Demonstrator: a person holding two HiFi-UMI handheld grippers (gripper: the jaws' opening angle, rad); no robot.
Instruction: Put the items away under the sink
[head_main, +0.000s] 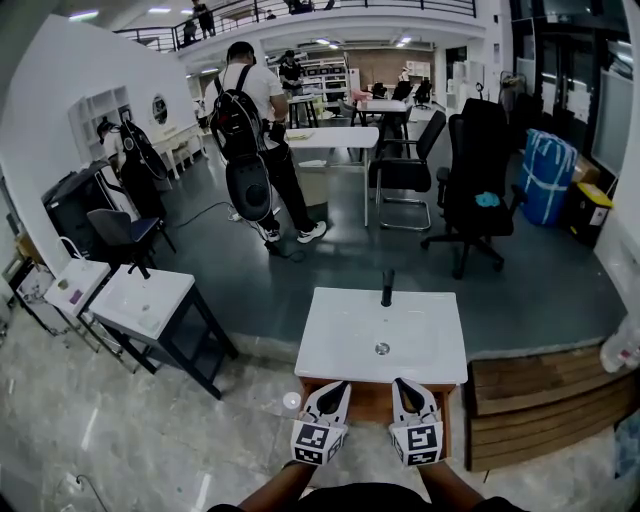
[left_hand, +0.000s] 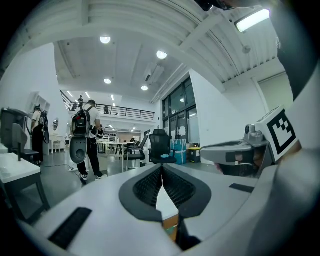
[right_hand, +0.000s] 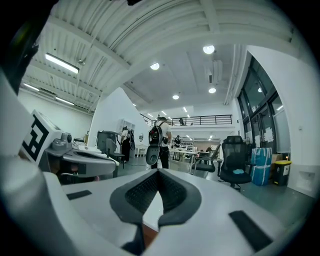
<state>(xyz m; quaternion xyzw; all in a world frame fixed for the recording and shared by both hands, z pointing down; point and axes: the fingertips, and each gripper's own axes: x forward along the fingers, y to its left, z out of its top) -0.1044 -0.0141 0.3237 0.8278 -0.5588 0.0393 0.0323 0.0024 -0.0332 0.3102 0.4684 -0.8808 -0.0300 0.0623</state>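
Note:
A white sink basin with a black tap sits on a wooden cabinet just ahead of me in the head view. Both grippers are held level and side by side at the sink's near edge, pointing toward it. My left gripper is shut, its ribbed pads meeting at the tips with nothing between them. My right gripper is also shut and empty, its pads closed together. Each gripper view shows the other gripper's body to the side. The cabinet front below the basin is hidden behind the grippers.
Two other white basins on dark stands stand to the left. A low wooden platform lies to the right, with a whitish container at the frame edge. A person with a backpack, black office chairs and desks are farther back.

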